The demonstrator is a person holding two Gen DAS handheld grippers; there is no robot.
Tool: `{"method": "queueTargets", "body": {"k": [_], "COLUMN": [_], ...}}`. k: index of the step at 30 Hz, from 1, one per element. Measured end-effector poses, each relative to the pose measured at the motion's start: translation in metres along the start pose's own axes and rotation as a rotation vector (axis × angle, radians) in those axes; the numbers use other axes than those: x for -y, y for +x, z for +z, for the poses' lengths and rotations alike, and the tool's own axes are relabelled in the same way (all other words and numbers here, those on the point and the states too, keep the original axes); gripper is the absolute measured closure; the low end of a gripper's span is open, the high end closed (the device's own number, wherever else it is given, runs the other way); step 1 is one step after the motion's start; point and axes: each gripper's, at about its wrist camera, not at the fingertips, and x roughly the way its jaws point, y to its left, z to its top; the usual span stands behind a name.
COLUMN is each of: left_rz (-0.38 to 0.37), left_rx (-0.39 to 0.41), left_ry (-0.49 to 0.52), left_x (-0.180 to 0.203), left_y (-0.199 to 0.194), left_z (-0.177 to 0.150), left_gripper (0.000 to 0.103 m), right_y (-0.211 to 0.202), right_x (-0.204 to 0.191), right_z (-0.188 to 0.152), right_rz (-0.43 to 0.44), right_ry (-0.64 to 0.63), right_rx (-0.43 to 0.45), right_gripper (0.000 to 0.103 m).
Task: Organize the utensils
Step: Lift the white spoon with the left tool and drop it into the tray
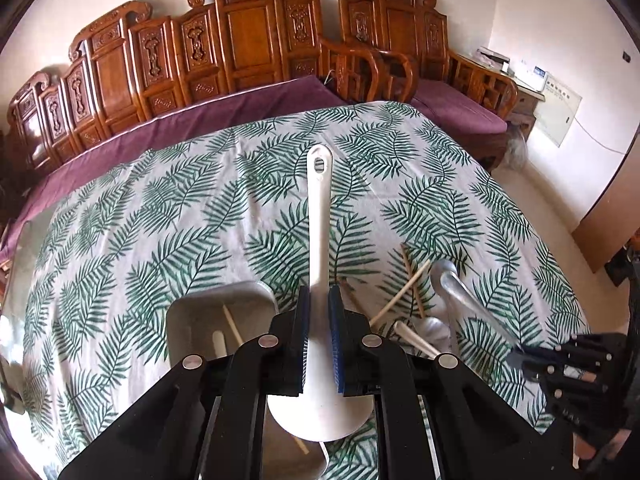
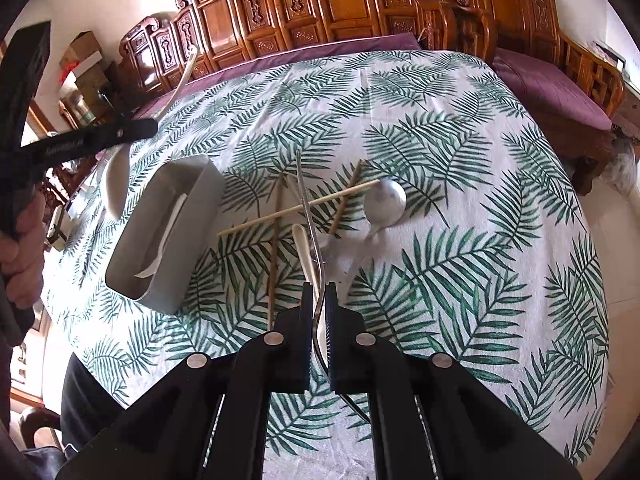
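In the left wrist view, the left gripper is clamped on the handle of a white rice paddle, whose handle points away over the leaf-print tabletop while its broad blade sits close under the camera. Just left of the gripper, a grey tray rests on the cloth with a pale chopstick and a white utensil inside. To the right lie loose chopsticks crossed over each other, beside a metal spoon handle that runs toward the right gripper near the frame edge. In the right wrist view, the right gripper is closed on a thin metal utensil handle that stretches forward above the tabletop. Ahead of it 3 chopsticks lie crossed, with a metal spoon bowl just right of them and a white spoon near the gripper. The grey tray sits to the left, holding a white utensil, and above it the white rice paddle is held up in the left gripper
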Motion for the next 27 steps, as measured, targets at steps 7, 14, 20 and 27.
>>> {"method": "queueTargets", "body": {"k": [7,14,20,27], "left_rz": [0.006,0.021,0.033,0.036], "left_rx": [-0.021,-0.070,-0.110,-0.127], "left_ry": [-0.028,-0.061,-0.074,-0.091], "left_x": [-0.028,-0.057,-0.071,-0.082], "left_y": [-0.006,0.003,0.016,0.024], "left_z": [-0.023,-0.049,-0.068,-0.078], "left_gripper": [0.094,0.094,0.094,0.094], "right_y": [0.003,0.014,0.022,0.027], "right_x": [-0.026,-0.056,-0.076,-0.094], "right_z": [0.009,0.016,0.019,0.024], "right_rz": [0.015,0.037,0.045,0.048], "right_ry": [-0.030,-0.069,-0.100,-0.127], "right_rx": [0.004,-0.008,-0.025,-0.037], "right_gripper": [0.096,0.096,0.096,0.096]}}
